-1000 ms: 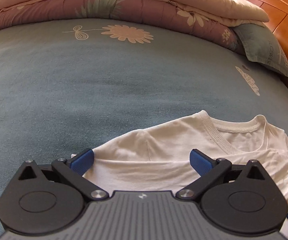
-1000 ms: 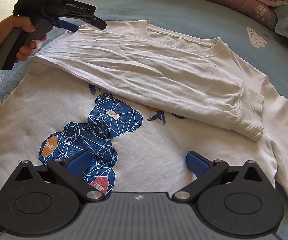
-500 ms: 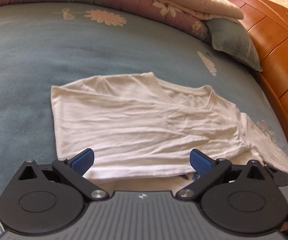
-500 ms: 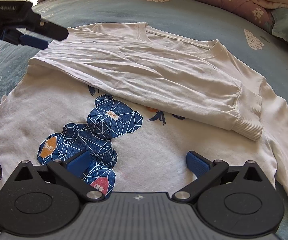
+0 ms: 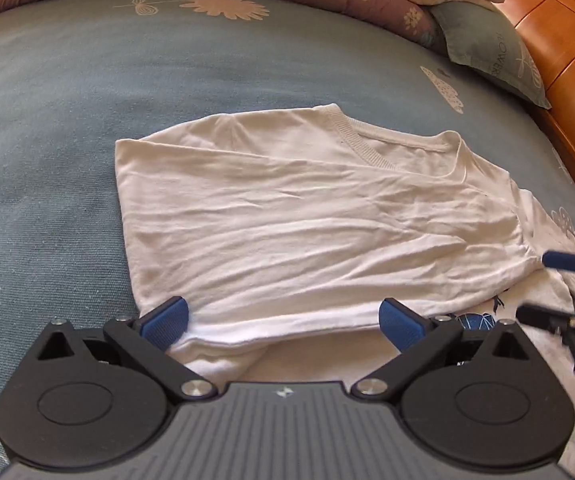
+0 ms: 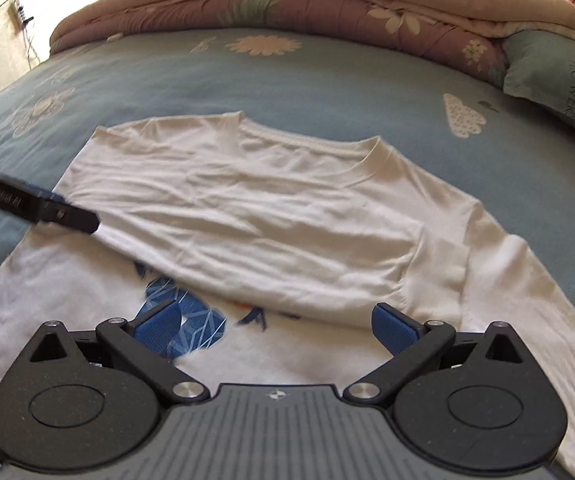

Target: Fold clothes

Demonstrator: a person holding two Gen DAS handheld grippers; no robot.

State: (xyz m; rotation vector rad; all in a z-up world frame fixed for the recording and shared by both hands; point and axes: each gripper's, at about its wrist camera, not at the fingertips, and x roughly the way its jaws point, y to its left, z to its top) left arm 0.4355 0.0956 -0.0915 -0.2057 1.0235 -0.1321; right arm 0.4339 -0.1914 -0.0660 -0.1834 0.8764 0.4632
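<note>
Sweatshirt (image 5: 307, 224) fabric lies under both my tongs, neither gripping it. My left tongs (image 5: 283, 320) are spread wide, empty, poised over the folded-in sleeve's lower edge. My right tongs (image 6: 275, 328) gape just as wide, empty, above the blue bear print (image 6: 191, 320). The white sweatshirt lies flat near the bed's (image 5: 47, 120) middle, collar toward the rolled quilt (image 6: 287, 4) along the far edge. A grey-green pillow (image 6: 559, 76) sits in the far corner by the wooden headboard (image 5: 559, 40).
</note>
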